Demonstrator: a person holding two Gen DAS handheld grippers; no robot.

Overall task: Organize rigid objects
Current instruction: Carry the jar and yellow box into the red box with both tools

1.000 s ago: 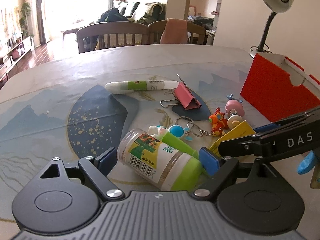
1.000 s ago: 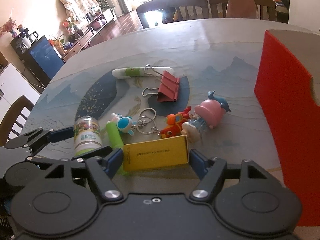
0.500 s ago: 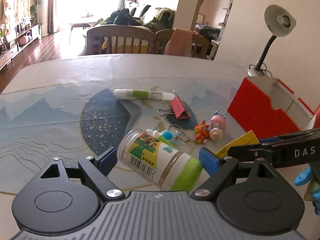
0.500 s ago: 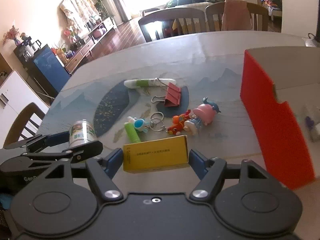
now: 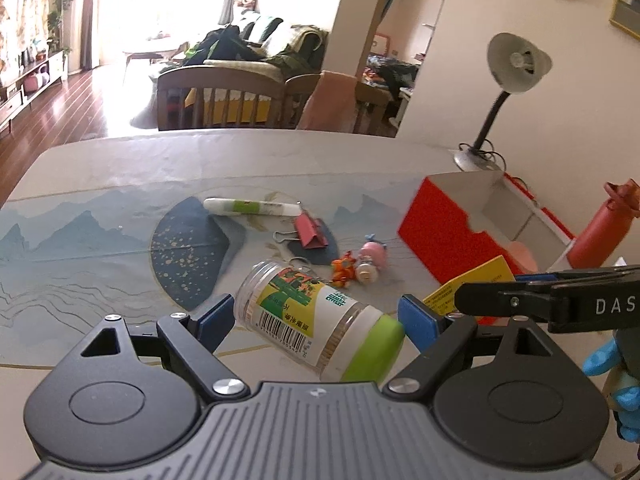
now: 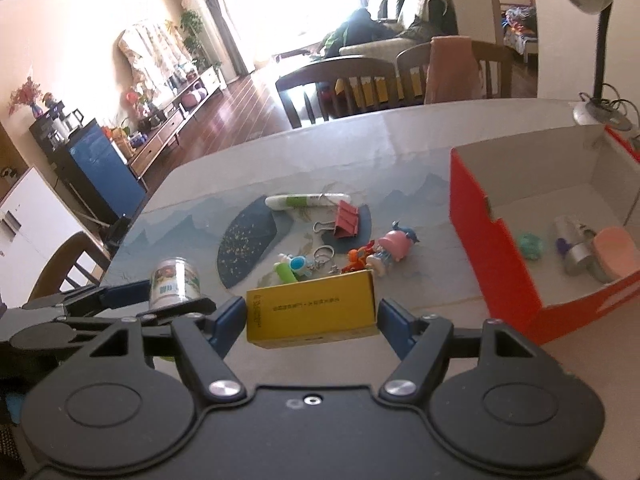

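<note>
My left gripper point(image 5: 316, 318) is shut on a clear toothpick jar point(image 5: 320, 316) with a green cap, held lengthwise and tilted above the table. It also shows at the left of the right wrist view, where the left gripper point(image 6: 160, 296) carries the jar point(image 6: 175, 282). My right gripper point(image 6: 312, 320) is shut on a flat yellow box point(image 6: 312, 310), held level in the air. The yellow box point(image 5: 472, 284) appears at the right of the left wrist view. A red open box point(image 6: 492, 256) stands to the right and holds a pink item point(image 6: 616, 250) and a silver cylinder point(image 6: 576, 244).
On the table mat lie a white and green pen point(image 6: 306, 201), a pink binder clip point(image 6: 348, 220), a pink figure point(image 6: 394, 248), an orange toy point(image 6: 358, 258) and a green keychain point(image 6: 288, 268). A desk lamp point(image 5: 516, 64) and a red bottle point(image 5: 604, 228) stand by the box. Chairs line the far edge.
Both grippers have risen with the jar and the yellow box still gripped. The table items look smaller and farther, and the inside of the red box has come into view.
</note>
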